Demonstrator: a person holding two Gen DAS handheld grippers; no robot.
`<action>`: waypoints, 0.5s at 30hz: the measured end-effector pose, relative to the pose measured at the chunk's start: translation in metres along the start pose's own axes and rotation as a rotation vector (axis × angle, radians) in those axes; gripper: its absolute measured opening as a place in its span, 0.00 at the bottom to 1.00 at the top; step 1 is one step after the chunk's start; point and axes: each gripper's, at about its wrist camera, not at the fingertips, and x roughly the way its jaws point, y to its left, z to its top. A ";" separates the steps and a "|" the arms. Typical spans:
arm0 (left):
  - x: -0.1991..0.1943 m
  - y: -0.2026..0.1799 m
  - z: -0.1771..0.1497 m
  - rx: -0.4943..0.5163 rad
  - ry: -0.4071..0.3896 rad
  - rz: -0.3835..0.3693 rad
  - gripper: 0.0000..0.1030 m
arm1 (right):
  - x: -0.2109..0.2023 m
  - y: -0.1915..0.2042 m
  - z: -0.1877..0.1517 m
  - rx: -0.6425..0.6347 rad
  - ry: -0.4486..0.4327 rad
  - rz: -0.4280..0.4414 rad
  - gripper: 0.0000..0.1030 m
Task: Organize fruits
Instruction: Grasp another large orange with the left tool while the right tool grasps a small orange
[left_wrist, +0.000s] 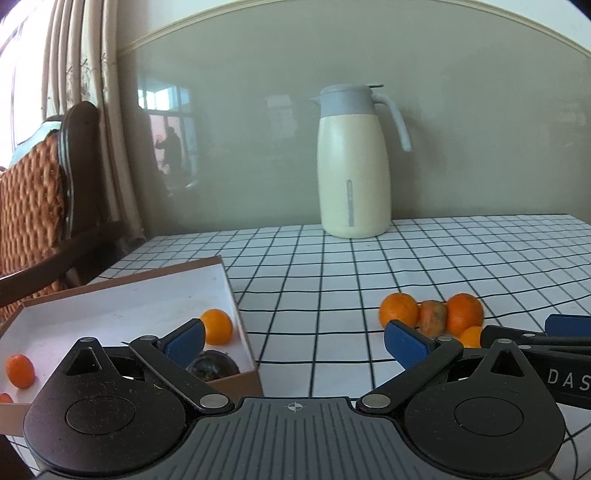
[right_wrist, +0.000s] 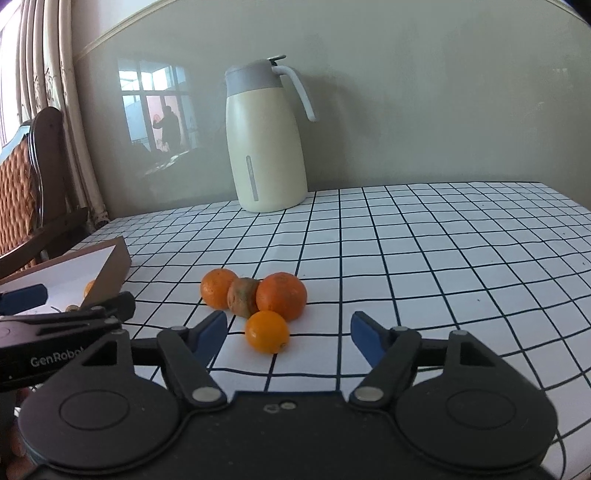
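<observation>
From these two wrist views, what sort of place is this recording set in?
Most likely a home dining area: a table with a grid-pattern cloth, a cream thermos jug against the wall, and a wooden chair beside curtains.

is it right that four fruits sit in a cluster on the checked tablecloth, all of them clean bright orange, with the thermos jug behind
Not quite. The cluster of four includes one brownish, discoloured fruit between two oranges, as the right wrist view shows. The rest holds: they sit on the checked tablecloth with the thermos jug behind.

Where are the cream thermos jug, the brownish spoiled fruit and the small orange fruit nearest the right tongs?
Cream thermos jug (right_wrist: 264, 155): right wrist view, middle of body.
Brownish spoiled fruit (right_wrist: 242, 297): right wrist view, visible front.
Small orange fruit (right_wrist: 267, 331): right wrist view, centre.
</observation>
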 end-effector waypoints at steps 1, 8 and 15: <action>0.001 0.001 0.000 -0.002 0.005 0.006 1.00 | 0.003 0.002 0.000 -0.005 0.004 -0.006 0.66; 0.006 0.010 -0.001 -0.010 0.014 0.020 1.00 | 0.019 0.010 0.001 -0.014 0.027 -0.011 0.65; 0.011 0.009 -0.001 -0.015 0.026 0.013 1.00 | 0.029 0.013 0.000 -0.043 0.051 -0.064 0.64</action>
